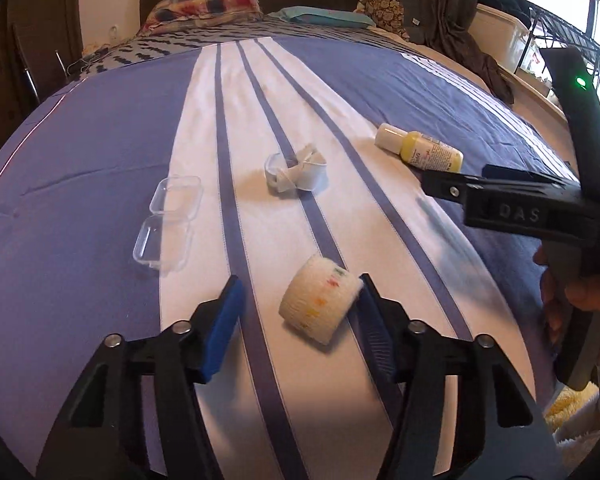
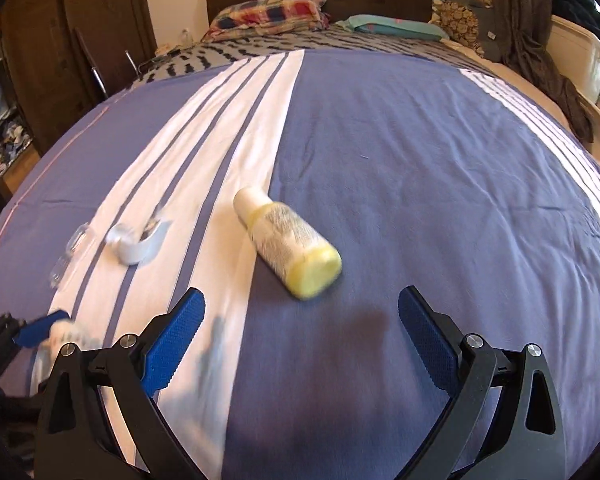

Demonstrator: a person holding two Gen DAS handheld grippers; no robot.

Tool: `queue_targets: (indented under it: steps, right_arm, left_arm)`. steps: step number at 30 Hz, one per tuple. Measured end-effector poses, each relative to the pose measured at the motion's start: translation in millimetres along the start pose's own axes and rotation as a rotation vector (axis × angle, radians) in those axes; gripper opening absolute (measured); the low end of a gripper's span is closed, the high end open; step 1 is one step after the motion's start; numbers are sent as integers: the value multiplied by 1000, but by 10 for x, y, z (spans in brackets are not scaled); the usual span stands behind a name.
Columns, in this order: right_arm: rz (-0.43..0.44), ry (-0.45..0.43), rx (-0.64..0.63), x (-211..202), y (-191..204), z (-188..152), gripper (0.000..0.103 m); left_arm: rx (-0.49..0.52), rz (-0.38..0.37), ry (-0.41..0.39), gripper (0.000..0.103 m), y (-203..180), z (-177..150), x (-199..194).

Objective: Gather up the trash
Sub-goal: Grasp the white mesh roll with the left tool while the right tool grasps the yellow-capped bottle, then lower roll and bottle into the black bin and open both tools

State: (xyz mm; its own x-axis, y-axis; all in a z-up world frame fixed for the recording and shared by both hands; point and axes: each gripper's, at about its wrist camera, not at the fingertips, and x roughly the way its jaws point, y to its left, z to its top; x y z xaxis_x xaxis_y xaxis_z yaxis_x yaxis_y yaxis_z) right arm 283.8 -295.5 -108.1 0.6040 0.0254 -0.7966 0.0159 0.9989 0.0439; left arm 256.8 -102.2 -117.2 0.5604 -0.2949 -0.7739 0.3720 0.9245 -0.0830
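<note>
On the bed cover [image 1: 112, 152], four things, well apart. Nearest the left gripper [image 1: 300, 300]: a bandage roll [image 1: 320, 304], between its jaws, touching the right pad. Farther left, an open plastic case [image 1: 168, 222]. Beyond the roll, toward the pillows [image 1: 204, 8], a crumpled wrapper [image 1: 296, 172]. Farther right, a bottle [image 1: 418, 146] on its side, ahead of the right gripper [image 2: 300, 332].

The bed's purple-blue cover [image 1: 100, 140] carries a white band with three purple stripes. On it lie a white gauze roll [image 1: 320, 304] (flecked red, yellow, green), a yellow bottle [image 2: 288, 248] with a white cap, and a clear plastic box [image 1: 168, 224]. The grippers' pads [image 2: 172, 344] are bright blue.
</note>
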Motion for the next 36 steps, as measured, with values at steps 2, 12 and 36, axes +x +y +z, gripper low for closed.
queue_targets:
  steps: [2, 12, 36]
  right_arm:
    - [-4, 8, -5, 79, 16, 68, 96]
    - [-1, 27, -70, 243, 178, 192, 51]
    - [131, -36, -49, -1082, 387, -1159, 50]
  left_arm:
    - [3, -2, -7, 42, 14, 26, 32]
    - [10, -4, -19, 23, -6, 103, 112]
    - [-7, -19, -109, 23, -193, -890, -1113]
